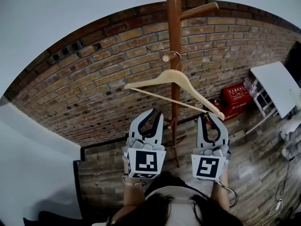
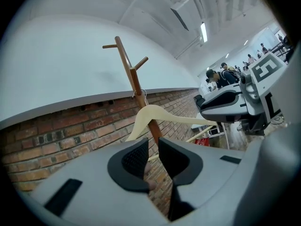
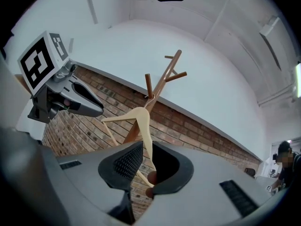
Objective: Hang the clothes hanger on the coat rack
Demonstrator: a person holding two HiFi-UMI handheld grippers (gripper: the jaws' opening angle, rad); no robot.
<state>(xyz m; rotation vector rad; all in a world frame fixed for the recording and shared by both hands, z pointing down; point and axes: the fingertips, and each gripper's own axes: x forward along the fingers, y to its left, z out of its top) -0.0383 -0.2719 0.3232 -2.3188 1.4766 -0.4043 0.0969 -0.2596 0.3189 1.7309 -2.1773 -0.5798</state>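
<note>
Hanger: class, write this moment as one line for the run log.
hanger: hook over coat rack peg | right claw: shut on hanger end | left claw: open, empty

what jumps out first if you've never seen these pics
A pale wooden hanger hangs on the brown coat rack, against a brick wall. Its right end lies between the jaws of the right gripper; the left gripper is open and empty.
</note>
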